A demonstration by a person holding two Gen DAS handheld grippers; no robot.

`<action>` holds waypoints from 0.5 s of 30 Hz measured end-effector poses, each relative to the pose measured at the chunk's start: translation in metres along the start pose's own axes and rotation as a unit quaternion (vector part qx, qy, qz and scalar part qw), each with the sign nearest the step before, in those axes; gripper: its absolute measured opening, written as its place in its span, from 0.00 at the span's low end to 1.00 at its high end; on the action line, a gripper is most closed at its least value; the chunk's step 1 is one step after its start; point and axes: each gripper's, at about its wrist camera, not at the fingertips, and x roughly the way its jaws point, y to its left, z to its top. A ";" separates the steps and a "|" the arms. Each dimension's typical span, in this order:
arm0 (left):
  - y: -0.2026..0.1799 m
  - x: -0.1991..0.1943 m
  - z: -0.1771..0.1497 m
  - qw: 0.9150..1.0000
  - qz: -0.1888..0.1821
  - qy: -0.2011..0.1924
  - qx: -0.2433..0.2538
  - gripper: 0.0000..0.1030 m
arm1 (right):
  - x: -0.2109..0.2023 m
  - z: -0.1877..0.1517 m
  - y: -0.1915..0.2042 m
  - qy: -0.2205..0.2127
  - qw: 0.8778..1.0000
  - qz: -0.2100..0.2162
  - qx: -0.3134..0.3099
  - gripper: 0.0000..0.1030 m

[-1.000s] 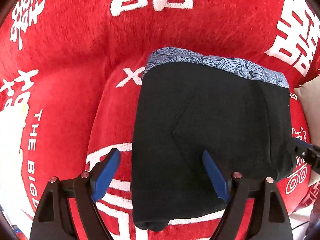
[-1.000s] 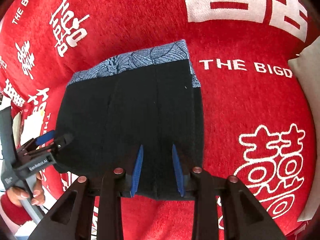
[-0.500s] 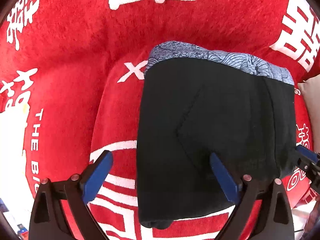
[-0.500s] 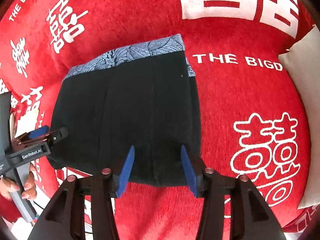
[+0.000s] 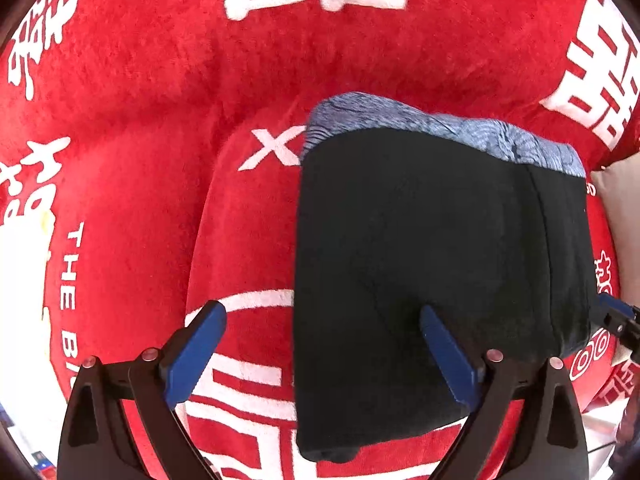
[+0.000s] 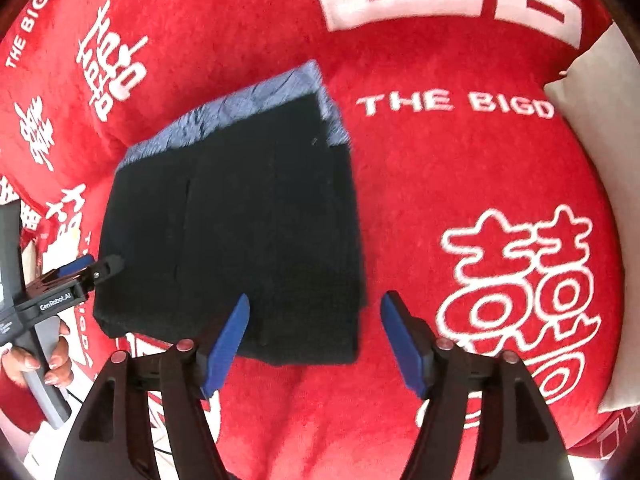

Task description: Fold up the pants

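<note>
Pants (image 6: 236,236); hand (image 6: 44,356) only in right view

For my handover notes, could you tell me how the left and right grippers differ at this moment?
The left gripper is spread wider than the right gripper, whose jaws have just been opening. The left straddles the folded pants' left edge, the right their right corner. Both are open, blue-padded, gripping nothing.

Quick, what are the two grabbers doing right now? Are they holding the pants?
Left gripper: open, holding nothing.
Right gripper: open, has just been opening, holding nothing; the folded pants lie free.
</note>
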 end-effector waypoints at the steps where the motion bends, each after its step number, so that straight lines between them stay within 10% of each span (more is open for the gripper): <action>1: 0.004 0.001 0.002 1.000 -0.007 0.002 -0.006 0.95 | -0.003 0.003 -0.004 -0.006 1.000 0.000 -0.002 0.70; 15: 0.027 0.042 0.039 0.981 -0.185 0.055 -0.033 0.95 | 0.030 0.039 -0.064 0.036 0.978 0.186 0.084 0.72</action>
